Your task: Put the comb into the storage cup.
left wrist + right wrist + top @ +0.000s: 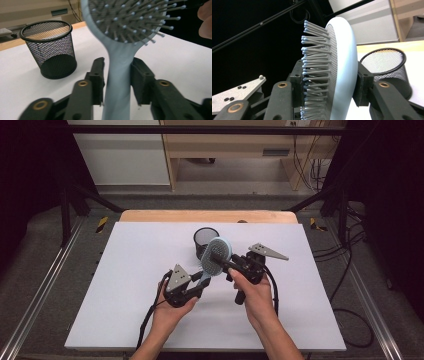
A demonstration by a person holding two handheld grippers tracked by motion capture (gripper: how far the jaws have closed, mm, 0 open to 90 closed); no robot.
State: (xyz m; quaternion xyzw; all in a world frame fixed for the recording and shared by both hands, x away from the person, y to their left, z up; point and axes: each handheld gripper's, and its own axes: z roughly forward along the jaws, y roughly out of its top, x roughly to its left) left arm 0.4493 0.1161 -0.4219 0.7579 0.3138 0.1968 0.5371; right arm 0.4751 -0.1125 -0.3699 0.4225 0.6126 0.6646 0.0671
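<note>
Overhead, a white sheet (125, 285) covered the wooden table (210, 216), with a pale cabinet (120, 160), grey floor and dark curtains beyond. The hairbrush (216, 256) was held above the sheet, beside the mesh cup (204, 239). The right gripper (231, 266) clamped its head; the left gripper's (201, 281) pads flanked the handle, one just apart.

My left gripper (200, 281) and right gripper (231, 265) are matte black, each with two blocky jaws on arms pinned by brass-ringed pivots. A grey three-cornered plate with small dark screws tops each one, and a black cable trails back from each. My forearms are bare, no sleeves
</note>
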